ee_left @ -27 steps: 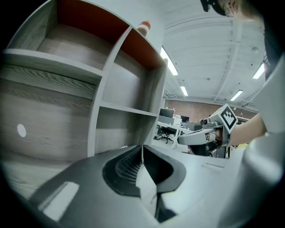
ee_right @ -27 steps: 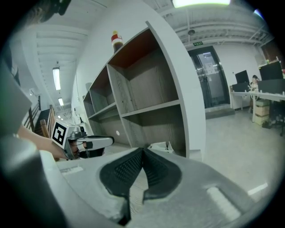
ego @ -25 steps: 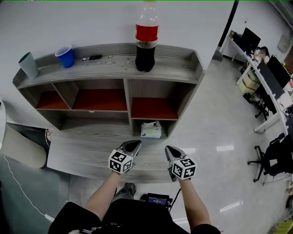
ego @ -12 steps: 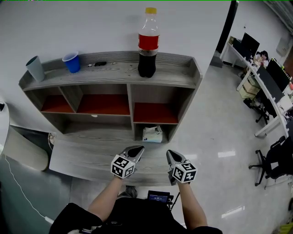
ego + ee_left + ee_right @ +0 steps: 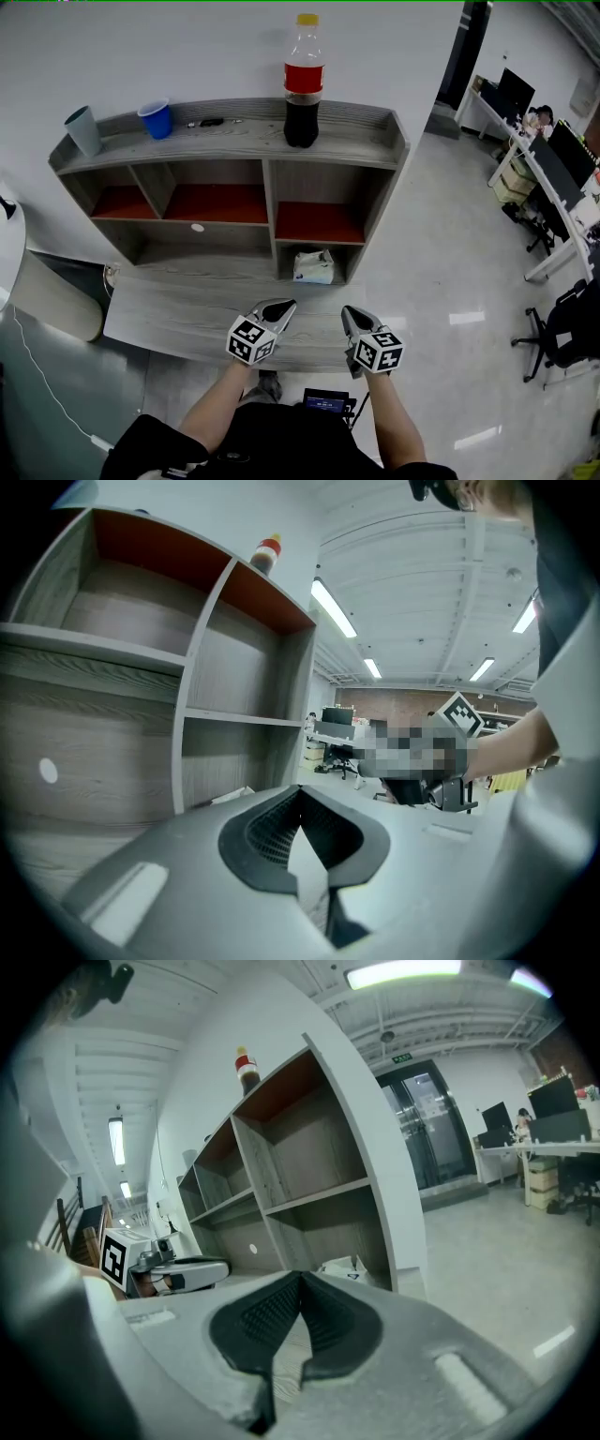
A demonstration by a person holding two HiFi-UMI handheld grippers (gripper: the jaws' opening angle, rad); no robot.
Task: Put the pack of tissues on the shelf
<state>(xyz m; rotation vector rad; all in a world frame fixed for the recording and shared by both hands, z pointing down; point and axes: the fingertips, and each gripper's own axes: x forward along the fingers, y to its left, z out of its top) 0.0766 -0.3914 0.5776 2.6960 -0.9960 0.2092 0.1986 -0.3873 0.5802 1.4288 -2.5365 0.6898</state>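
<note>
So the pack of tissues [image 5: 312, 266] is sitting in the bottom right cubby of the shelf [image 5: 356, 141], just past my left gripper [image 5: 279, 307] and right gripper [image 5: 350, 314], roughly between them. Both are pinched together, nothing in either

The pale, crumpled pack of tissues [image 5: 312, 266] lies in the grey wooden shelf's [image 5: 246, 139] bottom compartment, at its right end.
</note>
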